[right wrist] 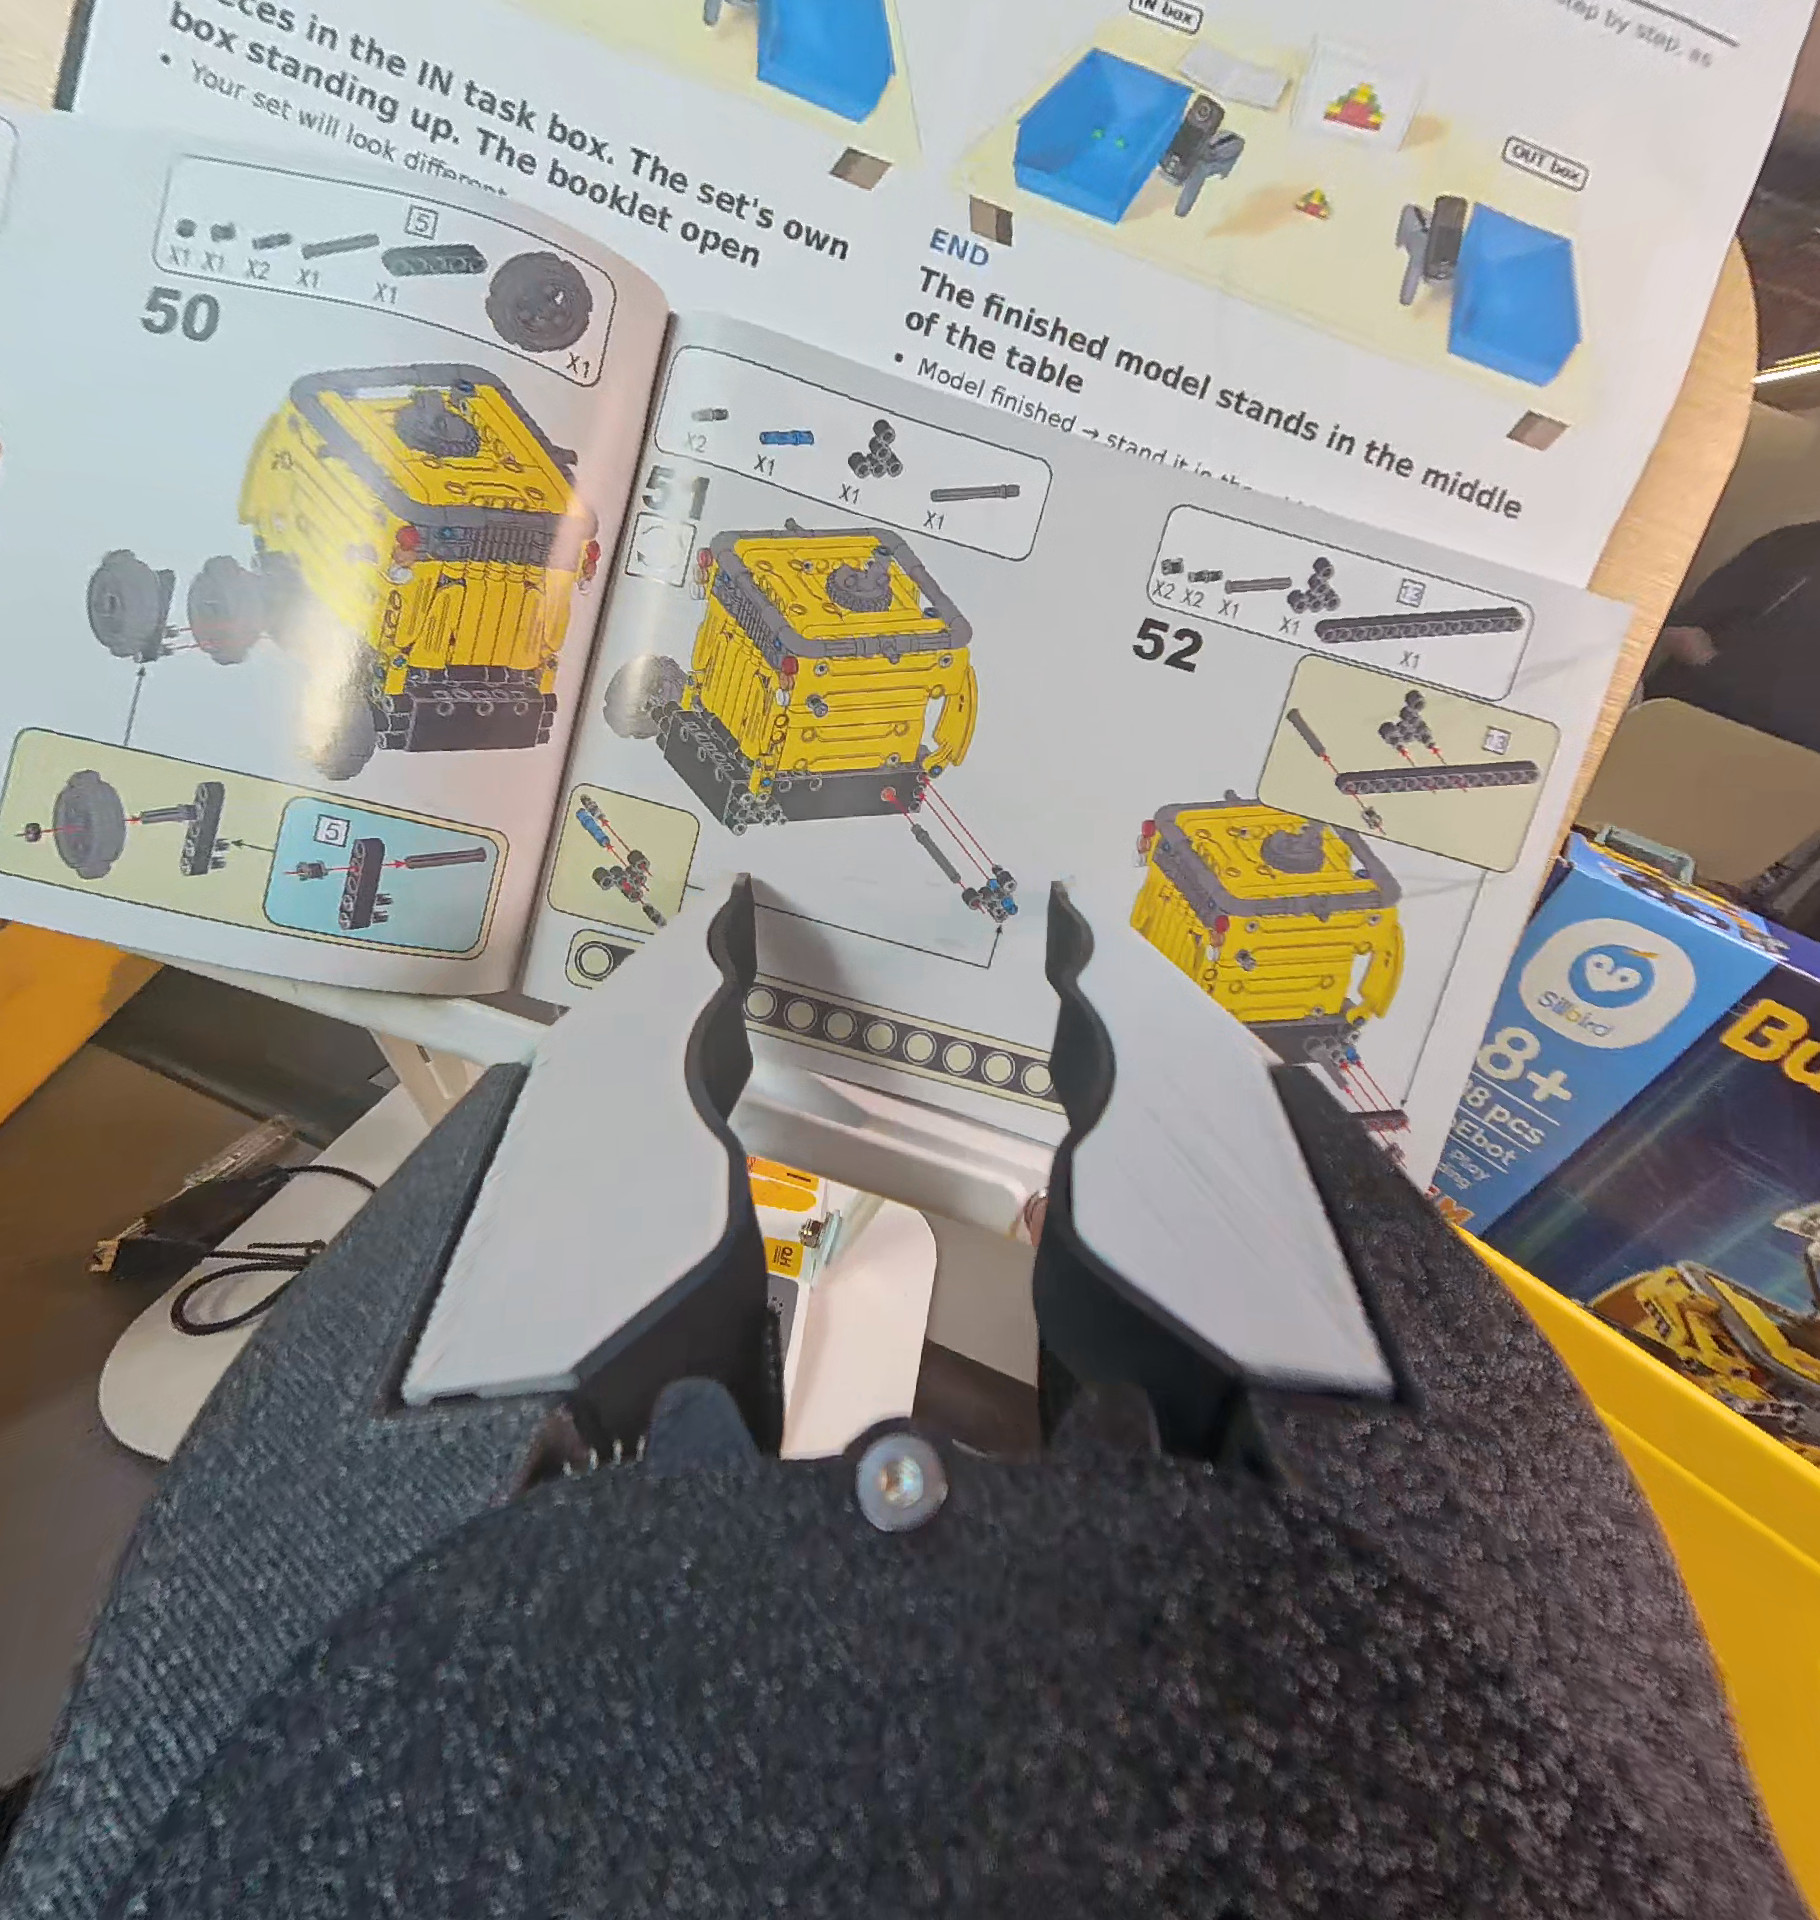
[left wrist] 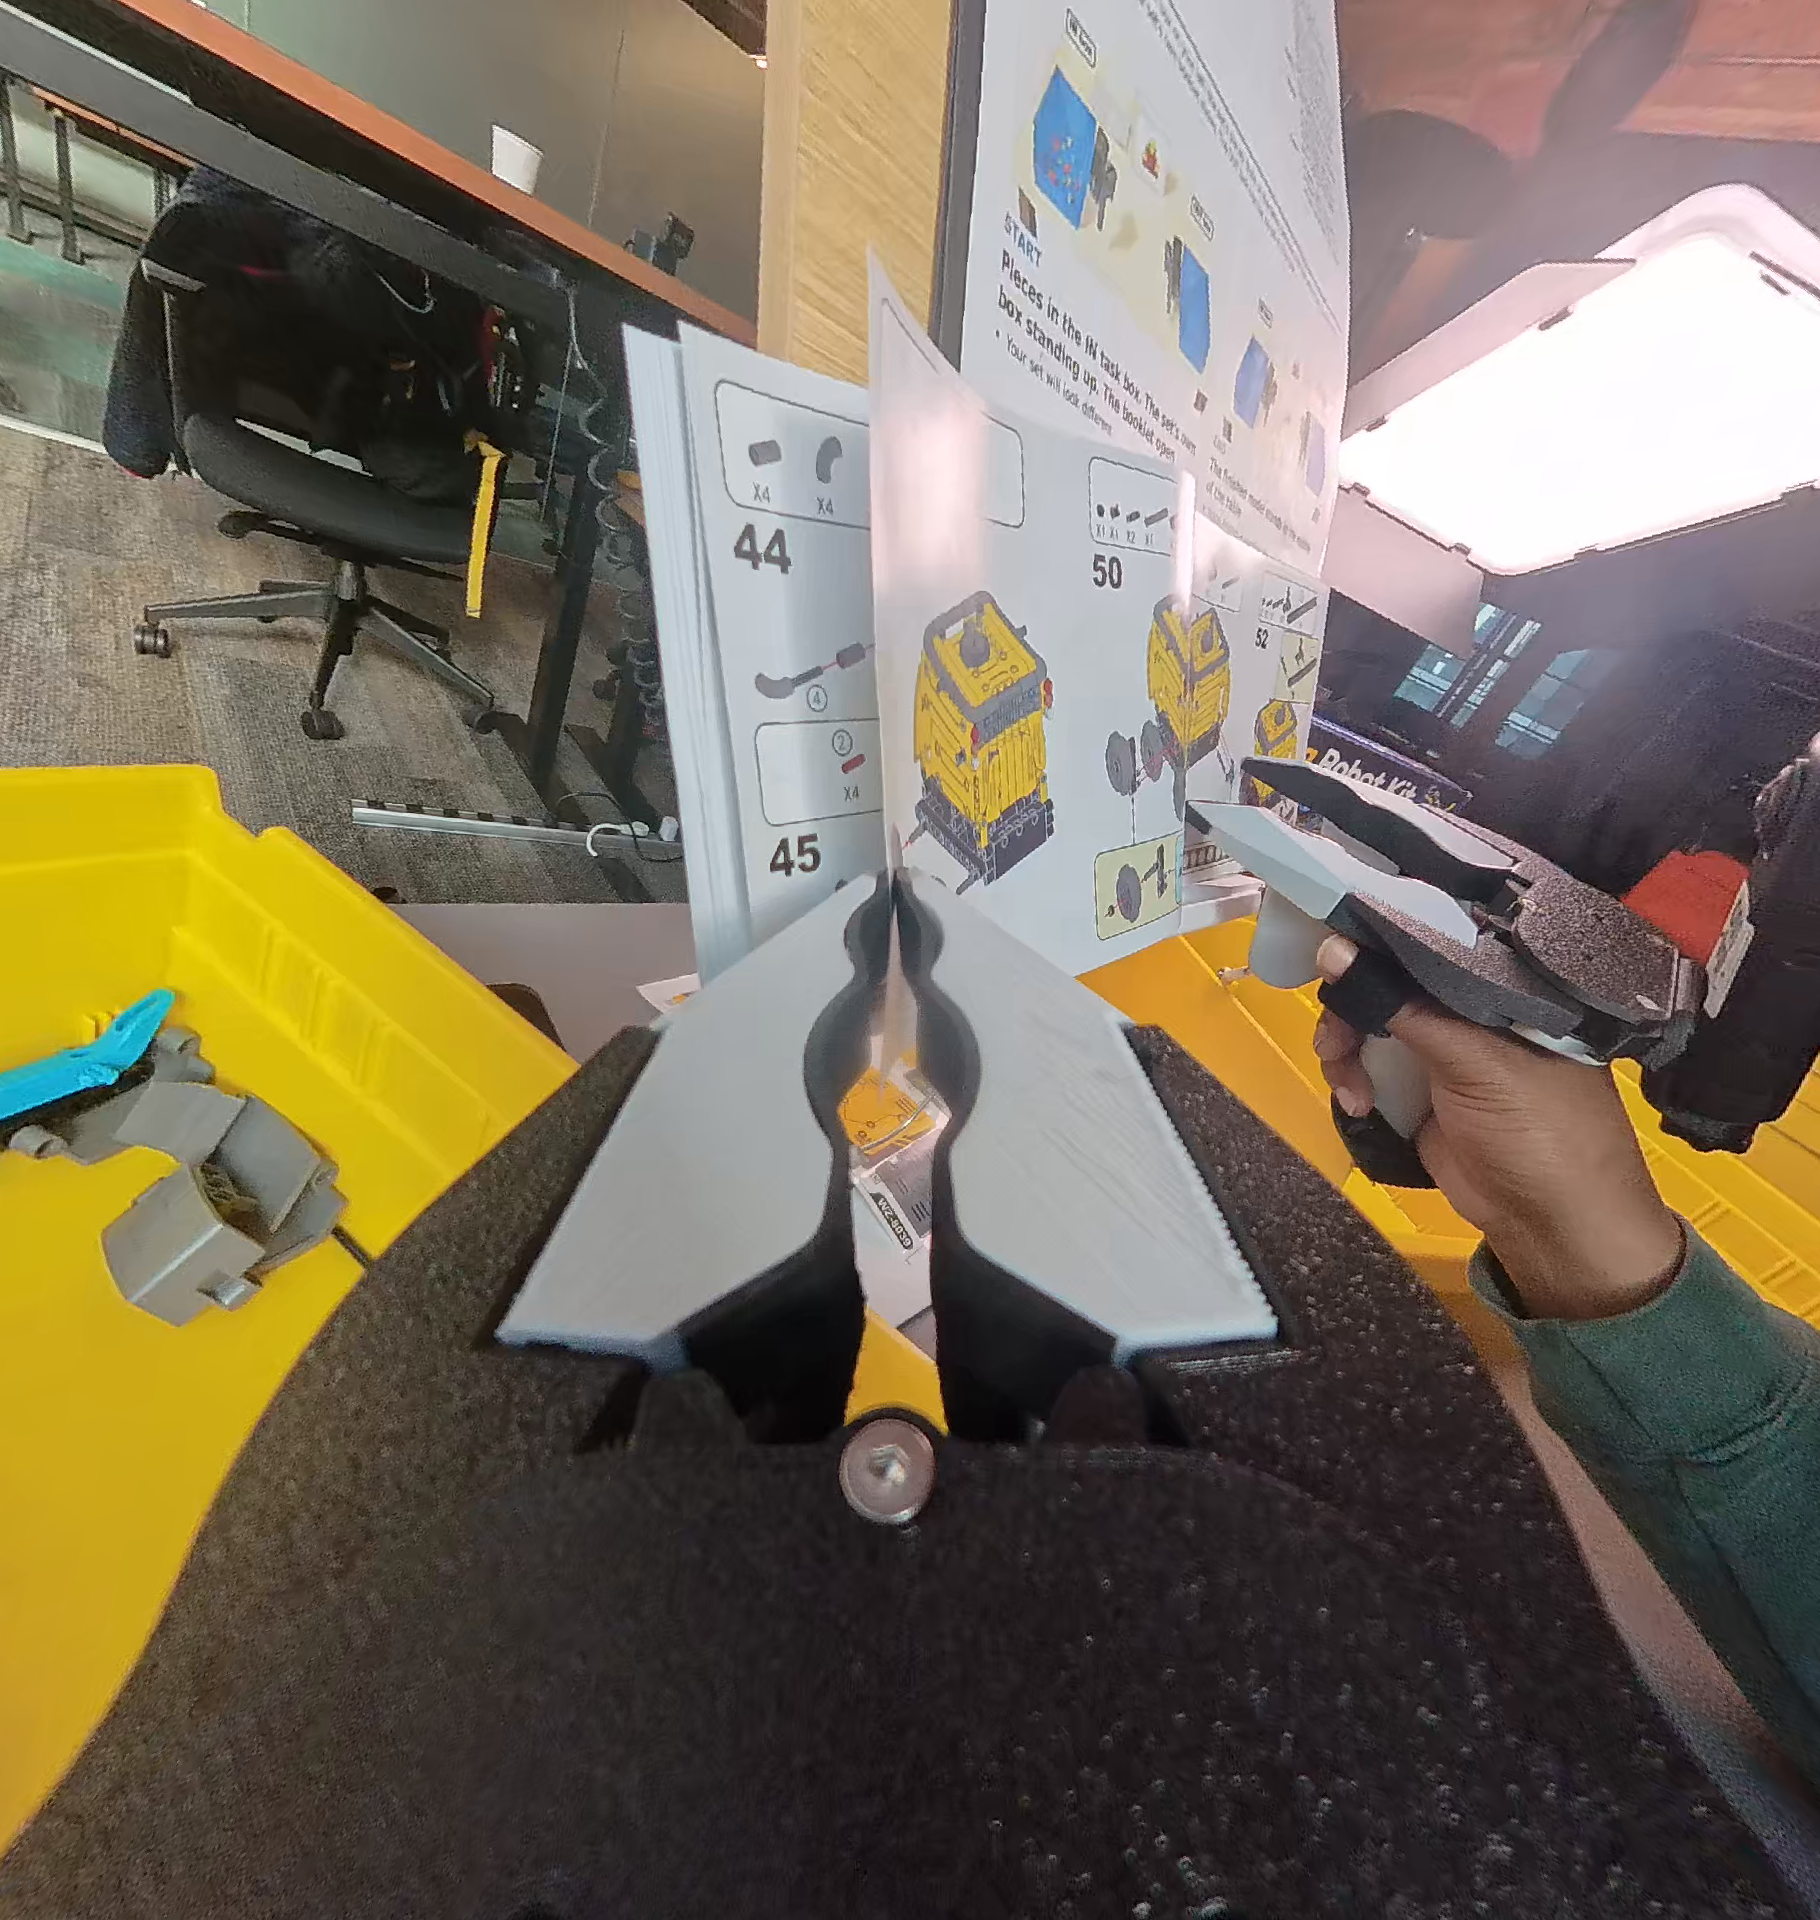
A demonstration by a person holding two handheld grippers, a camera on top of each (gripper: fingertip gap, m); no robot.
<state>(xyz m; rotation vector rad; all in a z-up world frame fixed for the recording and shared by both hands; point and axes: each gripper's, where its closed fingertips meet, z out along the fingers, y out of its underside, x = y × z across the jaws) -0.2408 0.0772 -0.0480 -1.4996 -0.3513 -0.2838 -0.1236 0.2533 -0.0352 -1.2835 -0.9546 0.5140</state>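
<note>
The left gripper [left wrist: 893,883] has its fingers [left wrist: 740,1049] clenched on the bottom edge of a single page [left wrist: 947,582] of the building-set instruction booklet [left wrist: 781,644], which stands upright and open on a white stand [right wrist: 885,1132] at the back of the counter [right wrist: 64,1247]. The pinched page is lifted edge-on between the left-hand leaves and the right-hand spread.

The right gripper [right wrist: 901,894], held in a person's hand [left wrist: 1457,1101] with a green sleeve [left wrist: 1695,1455], hovers just in front of the booklet's right-hand page, its fingers [right wrist: 615,1132] released and spread apart with nothing between them.

Behind the booklet a large printed instruction sheet [right wrist: 1145,343] with pictures of blue boxes stands upright. To the left, a yellow bin [left wrist: 262,997] holds a grey plastic part [left wrist: 220,1174] and a light blue piece [left wrist: 64,1060]. To the right, another yellow bin [right wrist: 1716,1507] contains a blue building-kit box [right wrist: 1664,1122]. A black cable [right wrist: 231,1278] lies on the counter near the stand's base. Beyond the counter stands a black office chair [left wrist: 324,520] on carpet [left wrist: 75,623].
</note>
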